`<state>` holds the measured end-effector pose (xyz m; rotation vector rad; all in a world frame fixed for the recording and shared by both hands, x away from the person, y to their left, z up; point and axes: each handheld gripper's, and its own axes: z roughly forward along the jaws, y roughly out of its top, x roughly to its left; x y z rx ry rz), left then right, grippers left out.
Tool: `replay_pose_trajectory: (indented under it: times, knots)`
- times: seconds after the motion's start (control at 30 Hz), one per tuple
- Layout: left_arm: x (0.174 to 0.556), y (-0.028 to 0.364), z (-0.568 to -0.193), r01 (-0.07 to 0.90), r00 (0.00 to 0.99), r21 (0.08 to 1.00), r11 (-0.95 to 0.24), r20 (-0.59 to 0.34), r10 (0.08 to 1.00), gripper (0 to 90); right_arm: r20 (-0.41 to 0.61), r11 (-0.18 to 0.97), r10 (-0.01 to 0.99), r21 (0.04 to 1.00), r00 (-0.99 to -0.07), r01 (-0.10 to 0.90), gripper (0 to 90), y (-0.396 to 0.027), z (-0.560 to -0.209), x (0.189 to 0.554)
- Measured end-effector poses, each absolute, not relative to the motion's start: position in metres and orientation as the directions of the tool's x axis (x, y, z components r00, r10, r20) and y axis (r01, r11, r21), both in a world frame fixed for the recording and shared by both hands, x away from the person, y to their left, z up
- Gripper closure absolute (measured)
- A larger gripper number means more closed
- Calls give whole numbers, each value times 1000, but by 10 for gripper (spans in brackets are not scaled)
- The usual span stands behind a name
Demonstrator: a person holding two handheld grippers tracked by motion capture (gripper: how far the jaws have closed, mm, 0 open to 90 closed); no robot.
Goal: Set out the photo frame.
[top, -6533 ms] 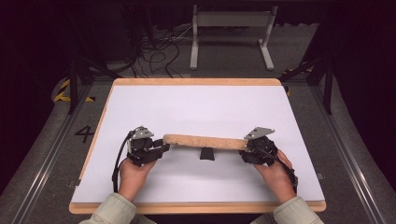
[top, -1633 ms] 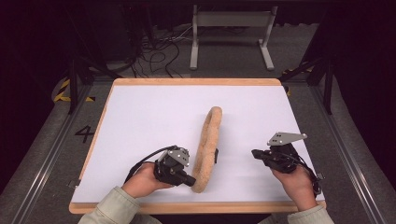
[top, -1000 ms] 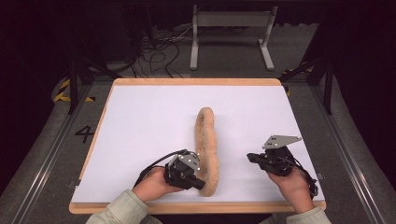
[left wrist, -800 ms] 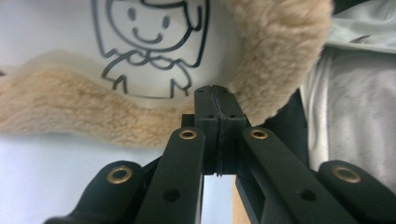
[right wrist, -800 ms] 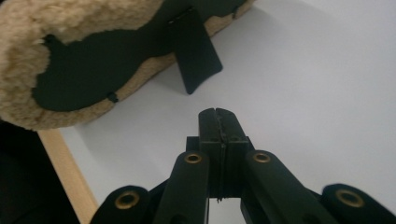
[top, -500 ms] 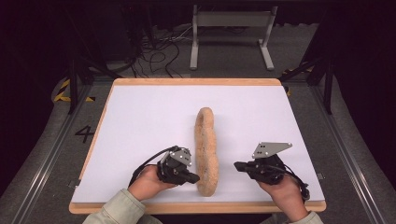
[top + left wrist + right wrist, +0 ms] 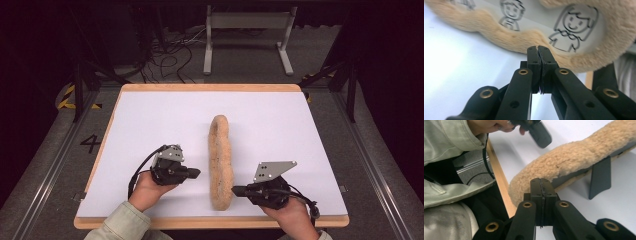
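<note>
A fuzzy frame (image 7: pixel 220 160) stands mid-table (image 7: pixel 150 115), its black stand (image 7: pixel 600 178) behind. Left gripper (image 7: pixel 192 173) and right gripper (image 7: pixel 239 190) flank its near end, jaws closed, empty.

Frame (image 7: pixel 220 160) mid-table (image 7: pixel 150 120); left tool (image 7: pixel 194 173), right tool (image 7: pixel 239 190) flanking.

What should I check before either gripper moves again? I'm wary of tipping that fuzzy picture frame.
1. Fuzzy frame standing on the table, away from the edges: ok.
2. Back stand propping it: ok.
3. Left gripper shut, holding nothing: ok.
4. Right gripper shut, holding nothing: ok.
5. Gap between each gripper tip and the frame: cannot tell, both sit very near.
</note>
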<state>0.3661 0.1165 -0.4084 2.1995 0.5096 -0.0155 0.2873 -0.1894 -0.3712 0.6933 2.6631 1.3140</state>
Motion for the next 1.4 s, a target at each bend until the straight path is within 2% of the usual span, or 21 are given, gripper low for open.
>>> replay_pose_trajectory:
  times: [0.5,0.67,1.4]
  knots:
    - [368,122,-408,380,907,756,-533,-189,377,884,159,562,333,758,-929,331,900,-160,-380,271]
    - [368,122,-408,384,906,753,-534,-195,376,885,157,588,354,729,-922,350,900,-155,-391,274]
    - [369,123,-408,377,907,762,-526,-189,376,886,112,573,401,743,-909,345,900,-168,-391,289]
